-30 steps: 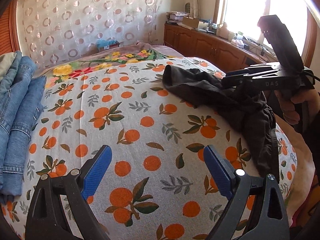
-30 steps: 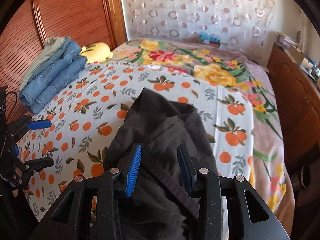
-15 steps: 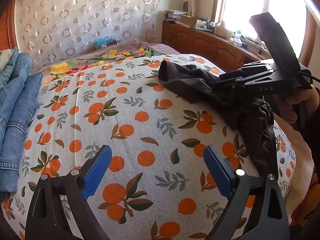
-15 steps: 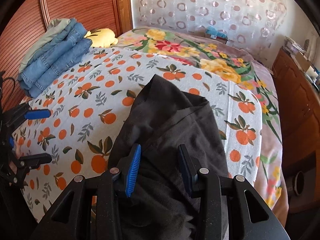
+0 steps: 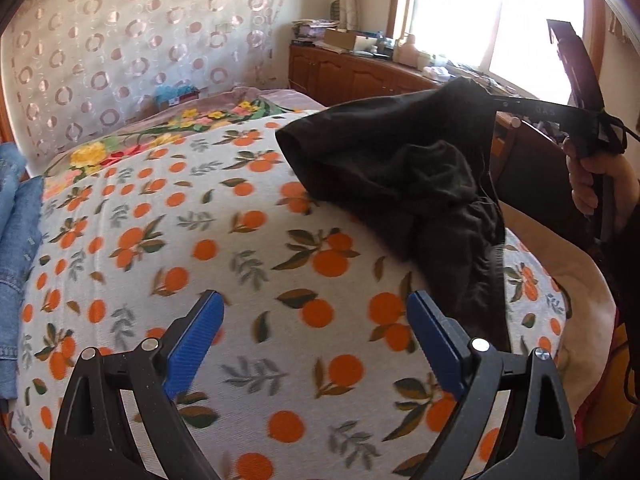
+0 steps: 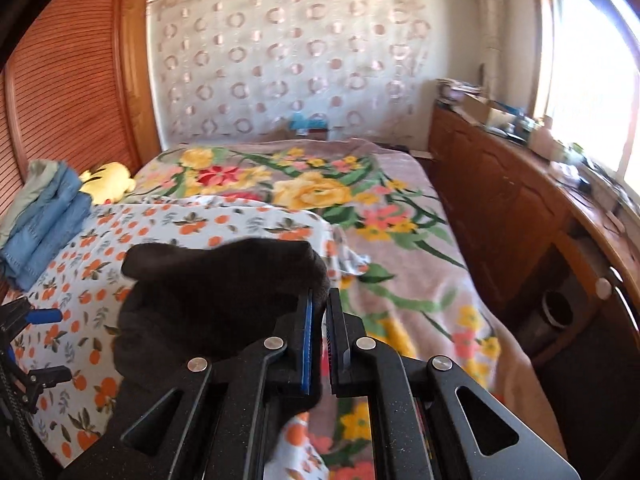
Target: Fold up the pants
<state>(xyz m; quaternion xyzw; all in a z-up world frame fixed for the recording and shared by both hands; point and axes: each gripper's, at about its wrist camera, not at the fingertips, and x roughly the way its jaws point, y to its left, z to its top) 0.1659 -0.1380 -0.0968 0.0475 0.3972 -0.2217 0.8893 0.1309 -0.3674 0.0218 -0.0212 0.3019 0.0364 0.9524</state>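
The black pants [image 5: 400, 176] lie crumpled on the right side of the orange-print sheet [image 5: 208, 248], one end lifted off the bed. My right gripper [image 6: 318, 320] is shut on the pants [image 6: 216, 300] and holds that end up; it also shows in the left wrist view [image 5: 496, 100] at the upper right. My left gripper [image 5: 316, 336] is open and empty, low over the sheet, to the left of the pants' hanging end. It shows at the left edge of the right wrist view [image 6: 44, 344].
Folded blue jeans [image 6: 44, 220] are stacked at the bed's left side by a wooden wardrobe [image 6: 68, 80]. A yellow plush toy [image 6: 108, 176] lies beside them. A floral blanket [image 6: 360, 208] covers the far bed. A wooden cabinet [image 6: 520, 216] runs along the right under the window.
My right gripper closed on the black pants and lifted that end up off the bed. My left gripper stayed open and moved a little closer to the pants.
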